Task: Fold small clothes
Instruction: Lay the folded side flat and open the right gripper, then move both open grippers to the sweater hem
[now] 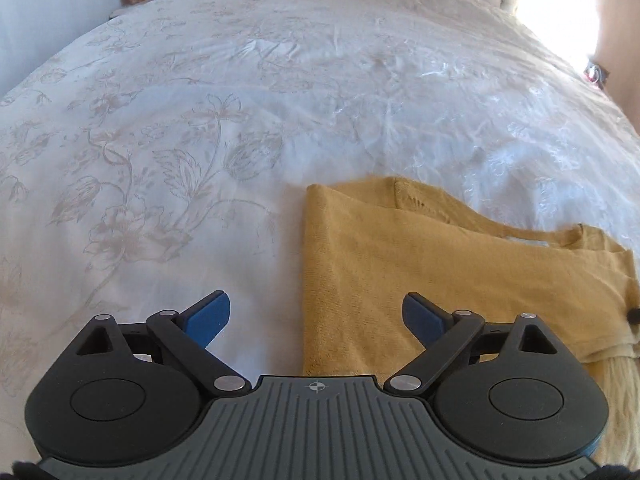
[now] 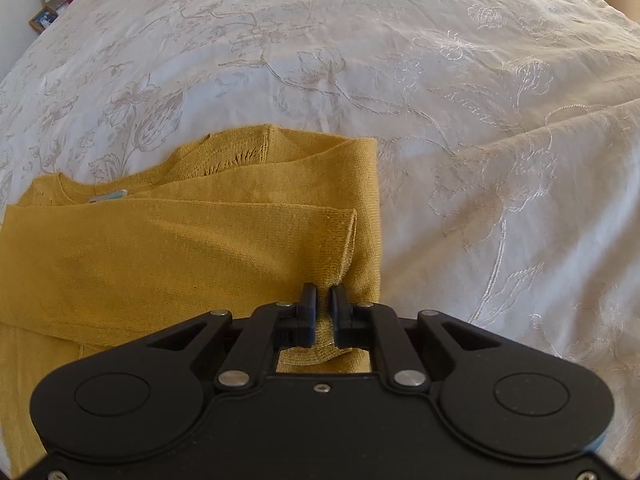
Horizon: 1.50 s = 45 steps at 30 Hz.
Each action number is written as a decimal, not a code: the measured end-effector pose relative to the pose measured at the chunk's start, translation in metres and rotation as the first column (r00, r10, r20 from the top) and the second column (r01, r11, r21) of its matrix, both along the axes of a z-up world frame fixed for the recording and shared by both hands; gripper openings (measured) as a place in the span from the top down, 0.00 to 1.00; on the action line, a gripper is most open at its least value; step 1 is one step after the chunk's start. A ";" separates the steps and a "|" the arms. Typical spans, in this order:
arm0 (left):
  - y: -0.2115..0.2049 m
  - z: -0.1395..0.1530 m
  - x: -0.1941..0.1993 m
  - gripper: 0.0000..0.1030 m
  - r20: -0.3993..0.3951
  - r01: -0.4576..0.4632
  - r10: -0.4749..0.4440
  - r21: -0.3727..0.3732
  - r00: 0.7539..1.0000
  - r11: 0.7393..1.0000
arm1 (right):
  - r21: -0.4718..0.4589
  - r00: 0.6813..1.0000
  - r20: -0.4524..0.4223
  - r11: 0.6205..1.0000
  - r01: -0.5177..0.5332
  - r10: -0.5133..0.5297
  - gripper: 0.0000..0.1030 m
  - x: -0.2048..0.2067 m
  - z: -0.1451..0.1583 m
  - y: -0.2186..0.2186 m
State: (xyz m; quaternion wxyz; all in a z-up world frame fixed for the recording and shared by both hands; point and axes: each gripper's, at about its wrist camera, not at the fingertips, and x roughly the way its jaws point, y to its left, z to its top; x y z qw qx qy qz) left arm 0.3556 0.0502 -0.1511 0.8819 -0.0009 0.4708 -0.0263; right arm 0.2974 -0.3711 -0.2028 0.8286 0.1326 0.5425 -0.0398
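The left gripper (image 1: 317, 316) has its jaws wide apart with nothing between them; it hangs over the left edge of the yellow sweater (image 1: 400, 280), w/ blue pads (image 1: 210, 318) clear of the cloth. The sweater lies partly folded on the white flowered bedspread (image 1: 200, 120), near the bed's front. The right gripper (image 2: 323, 304) is almost closed, w/ a thin fold of the sweater's (image 2: 160, 248) right edge between its fingers.
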 end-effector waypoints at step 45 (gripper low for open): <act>-0.010 -0.025 -0.073 0.00 -0.220 0.089 -0.100 -0.059 0.970 0.994 | 0.092 0.997 0.048 0.994 -0.057 0.053 0.10 -0.084 0.013 -0.001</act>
